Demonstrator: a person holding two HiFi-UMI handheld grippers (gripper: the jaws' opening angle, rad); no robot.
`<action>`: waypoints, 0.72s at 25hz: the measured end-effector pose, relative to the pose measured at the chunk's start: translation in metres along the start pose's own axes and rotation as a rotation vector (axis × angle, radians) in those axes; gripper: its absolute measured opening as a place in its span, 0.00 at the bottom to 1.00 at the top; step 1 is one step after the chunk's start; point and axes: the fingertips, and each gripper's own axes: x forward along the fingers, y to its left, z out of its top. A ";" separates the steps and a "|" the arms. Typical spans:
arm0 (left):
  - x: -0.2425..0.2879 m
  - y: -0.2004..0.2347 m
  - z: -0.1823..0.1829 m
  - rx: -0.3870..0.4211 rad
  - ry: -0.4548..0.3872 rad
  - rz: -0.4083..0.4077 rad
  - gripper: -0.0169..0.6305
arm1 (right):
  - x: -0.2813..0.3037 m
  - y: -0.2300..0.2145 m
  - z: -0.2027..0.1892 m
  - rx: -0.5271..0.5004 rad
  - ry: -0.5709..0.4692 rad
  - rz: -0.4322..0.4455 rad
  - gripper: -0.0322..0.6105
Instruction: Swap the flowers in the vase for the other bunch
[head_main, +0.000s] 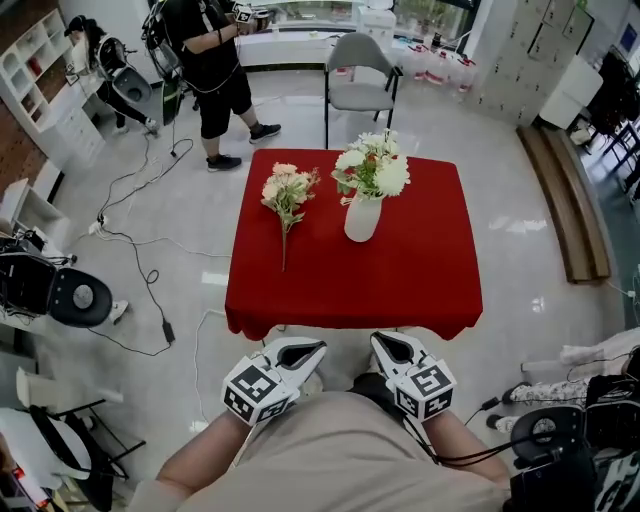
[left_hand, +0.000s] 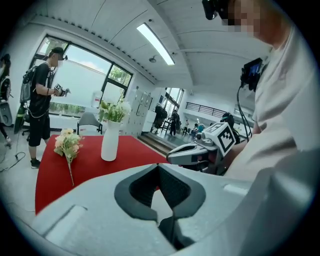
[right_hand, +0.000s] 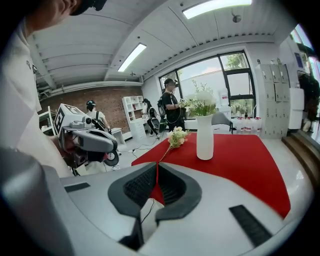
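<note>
The left gripper is held close to the person's body, short of the red table's near edge, jaws together with nothing between them. The loose bunch lies flat on the table, just left of the white vase, which stands upright holding the white flowers. The right gripper is beside the left, jaws likewise together and empty.

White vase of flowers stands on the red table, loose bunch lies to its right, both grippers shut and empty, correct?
One slip: the head view shows the loose bunch lying to the left of the white vase, not its right. The vase does stand on the red table, and the left gripper and right gripper are shut and empty.
</note>
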 end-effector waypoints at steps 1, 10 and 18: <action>-0.002 0.001 0.001 0.001 -0.002 0.005 0.04 | 0.001 0.002 0.001 -0.004 -0.001 0.002 0.08; -0.011 -0.003 0.005 -0.011 -0.023 -0.001 0.04 | 0.000 0.018 0.008 -0.039 -0.011 0.020 0.07; -0.015 -0.002 0.000 0.005 -0.010 0.004 0.04 | -0.004 0.035 0.008 -0.069 -0.003 0.058 0.07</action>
